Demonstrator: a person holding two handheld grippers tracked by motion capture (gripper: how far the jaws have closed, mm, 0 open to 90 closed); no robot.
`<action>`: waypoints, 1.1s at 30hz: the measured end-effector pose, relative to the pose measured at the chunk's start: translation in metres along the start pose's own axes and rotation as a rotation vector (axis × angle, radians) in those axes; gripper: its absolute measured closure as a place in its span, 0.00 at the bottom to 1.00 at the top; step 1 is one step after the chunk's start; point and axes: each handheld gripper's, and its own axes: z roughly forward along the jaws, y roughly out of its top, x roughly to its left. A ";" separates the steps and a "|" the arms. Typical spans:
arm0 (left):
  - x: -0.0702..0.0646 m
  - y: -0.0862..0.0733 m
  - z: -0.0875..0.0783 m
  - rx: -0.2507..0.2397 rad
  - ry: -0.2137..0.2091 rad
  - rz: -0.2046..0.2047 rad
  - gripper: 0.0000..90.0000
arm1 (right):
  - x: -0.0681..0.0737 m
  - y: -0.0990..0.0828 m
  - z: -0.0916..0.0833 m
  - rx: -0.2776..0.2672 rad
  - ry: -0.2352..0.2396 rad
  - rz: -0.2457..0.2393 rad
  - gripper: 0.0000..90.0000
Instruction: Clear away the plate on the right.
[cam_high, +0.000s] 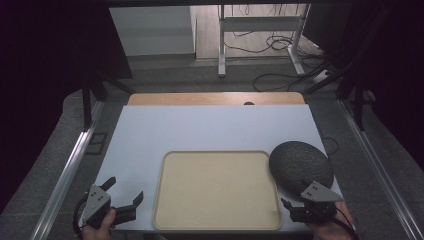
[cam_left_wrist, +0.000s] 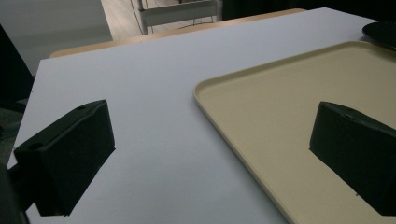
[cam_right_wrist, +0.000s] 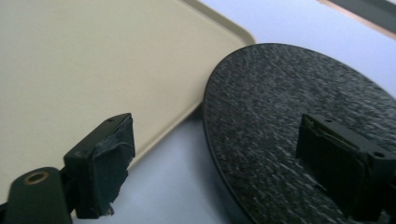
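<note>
A: Which way does the dark speckled stone-look oval plate (cam_high: 300, 166) lie from the right gripper (cam_high: 290, 207)?

B: In the high view, at about one o'clock from it and very close; the plate's near edge sits just past the fingers (cam_right_wrist: 106, 161). In the right gripper view one finger hangs over the plate's surface, the other over the strip of desk between plate and tray. They are spread wide, with nothing pinched.

A: Its long axis?

B: It runs roughly ten o'clock to four o'clock. The plate rests on the white desk (cam_high: 210, 127), its left rim just beside the right edge of the beige rectangular plastic tray (cam_high: 218, 220), perhaps slightly over it.

A: And the left gripper (cam_high: 125, 192)?

B: Well apart, beyond the tray at the desk's near-left corner, fingers also spread and empty. The right hand is plainly the nearer one
</note>
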 end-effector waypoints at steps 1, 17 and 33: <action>0.000 0.000 0.000 0.000 0.000 0.000 0.00 | 0.000 0.000 0.000 0.006 -0.008 -0.013 0.16; 0.001 -0.001 -0.003 -0.002 0.019 -0.005 0.00 | 0.003 0.006 0.001 0.107 -0.120 -0.173 0.29; 0.001 0.000 -0.001 0.008 0.012 0.001 0.00 | 0.021 0.007 0.012 0.240 -0.205 -0.374 0.50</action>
